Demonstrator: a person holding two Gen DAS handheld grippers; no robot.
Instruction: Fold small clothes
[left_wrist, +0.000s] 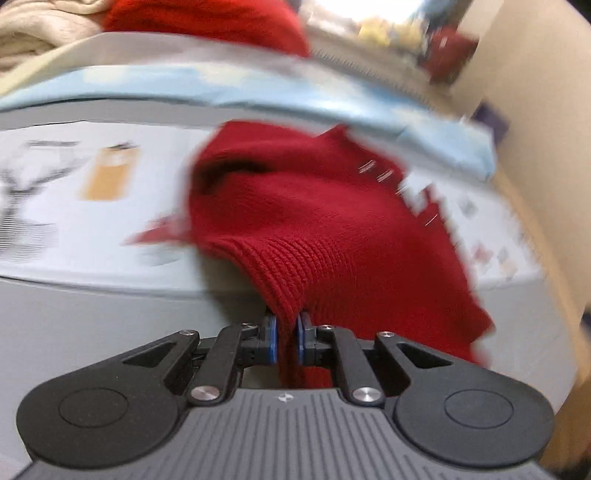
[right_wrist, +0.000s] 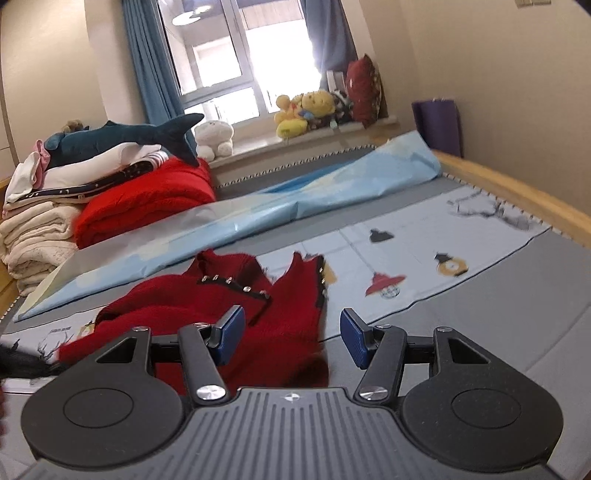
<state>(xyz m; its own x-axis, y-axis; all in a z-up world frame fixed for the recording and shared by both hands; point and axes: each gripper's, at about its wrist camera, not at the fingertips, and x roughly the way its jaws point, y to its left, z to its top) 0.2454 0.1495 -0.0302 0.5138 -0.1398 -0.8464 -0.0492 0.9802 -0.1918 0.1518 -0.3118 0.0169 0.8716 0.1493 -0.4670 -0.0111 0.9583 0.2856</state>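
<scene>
From the left wrist I see my left gripper (left_wrist: 287, 338) pinched tight on the ribbed hem of the red knit sweater (left_wrist: 314, 221), which trails away over the printed sheet (left_wrist: 92, 229); the view is smeared. It looks soft and limp, light enough to drag, and likely to stretch, so a ribbed edge is the sound hold. From the right wrist, my right gripper (right_wrist: 291, 338) stands wide and empty above the sweater's near right edge (right_wrist: 291, 317); I'd take that hem.
</scene>
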